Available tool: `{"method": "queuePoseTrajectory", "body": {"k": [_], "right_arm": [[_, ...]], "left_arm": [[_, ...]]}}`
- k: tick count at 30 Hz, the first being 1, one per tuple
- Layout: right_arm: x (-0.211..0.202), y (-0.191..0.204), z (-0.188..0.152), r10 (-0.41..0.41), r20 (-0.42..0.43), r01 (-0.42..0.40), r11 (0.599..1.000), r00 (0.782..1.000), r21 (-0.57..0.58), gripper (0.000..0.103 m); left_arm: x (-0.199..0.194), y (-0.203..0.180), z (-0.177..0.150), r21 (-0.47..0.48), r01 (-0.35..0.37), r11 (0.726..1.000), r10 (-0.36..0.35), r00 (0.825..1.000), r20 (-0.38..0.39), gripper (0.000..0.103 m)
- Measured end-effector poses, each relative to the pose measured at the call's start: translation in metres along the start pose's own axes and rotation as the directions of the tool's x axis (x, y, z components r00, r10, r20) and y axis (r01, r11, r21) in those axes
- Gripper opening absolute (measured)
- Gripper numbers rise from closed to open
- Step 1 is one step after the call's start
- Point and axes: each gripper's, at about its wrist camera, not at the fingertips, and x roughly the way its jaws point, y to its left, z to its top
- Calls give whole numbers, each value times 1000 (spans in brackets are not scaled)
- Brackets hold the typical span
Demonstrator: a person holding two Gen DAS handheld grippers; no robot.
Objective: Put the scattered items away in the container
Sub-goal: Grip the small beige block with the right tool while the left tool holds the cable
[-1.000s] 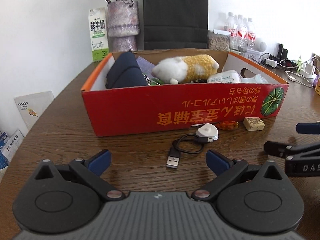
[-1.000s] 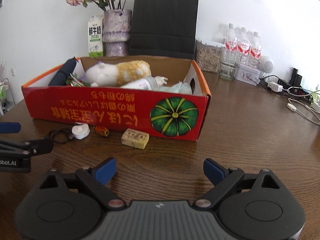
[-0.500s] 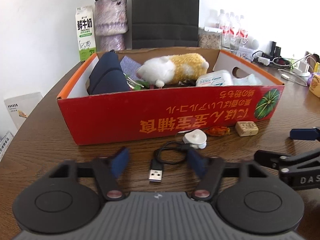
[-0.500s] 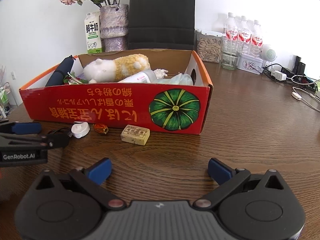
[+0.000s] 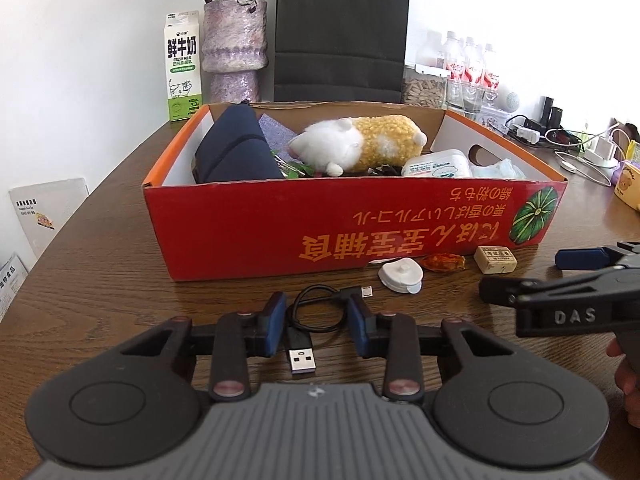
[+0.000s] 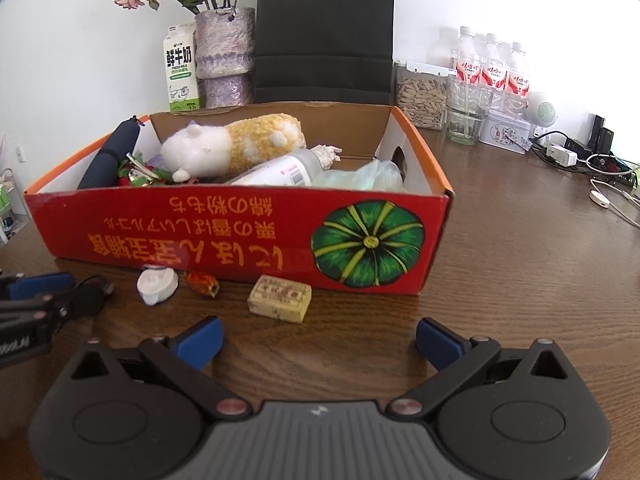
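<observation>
Scattered items lie on the tabletop point(image 6: 520, 264) just ahead of both claws, along the near wall of the red cardboard box point(image 5: 280, 232), which already carries a plush toy point(image 5: 360, 146), a dark pouch point(image 5: 232, 152) and a wipes pack point(image 5: 436, 164).

Nearest the left claw point(image 5: 316, 322) is a black USB cable point(image 5: 316, 312): its loop and plug sit between the blue pads point(image 5: 274, 322), and the jaws have just been closing around it. A gap shows on each side of the cable, so the pads do not yet press on it; the claw straddles the coil, probably so that one squeeze gathers both strands.

The right claw point(image 6: 318, 340) is spread wide and empty, hanging low over bare wood with a tan wrapped block point(image 6: 280, 298) just ahead of it, likely its next target. Ahead and to its left lie an orange-wrapped candy point(image 6: 204, 284) and a small white round device point(image 6: 156, 286).

The box's near wall stands between every loose piece and the inside, so each pick must be lifted over the rim. The two claws are close side by side, which could crowd the lift. A vase point(image 5: 234, 44), milk carton point(image 5: 182, 66), black paper bag point(image 5: 340, 28) and water bottles point(image 6: 490, 64) stand beyond the box, clear of the work.
</observation>
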Motion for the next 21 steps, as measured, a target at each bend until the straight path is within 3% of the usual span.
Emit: {"method": "queuePoseTrajectory", "body": {"k": [3,4,6,8,9,21], "right_arm": [[5,4,5,-5,2,5,1000,1000,2,100],[7,5,6,-6,5,6,1000,1000,2,94],[6,6,7,4,21,-4,1000,1000,3,77],[3,7,8,11,37,-11,1000,999,-1,41],[1,7,8,23,41,-23,1000,999,-4,32],[-29,4,-2,78,102,-77,997,992,-14,29]], "left_arm": [[0,1,0,-3,3,1000,-3,1000,0,34],[0,2,0,-4,3,1000,-3,1000,0,34],[0,2,0,-3,3,1000,-3,1000,0,34],[0,2,0,-3,3,1000,-3,1000,0,34],[0,2,0,-3,3,1000,-3,1000,0,34],[-9,4,-3,-27,-18,999,19,999,29,34]]}}
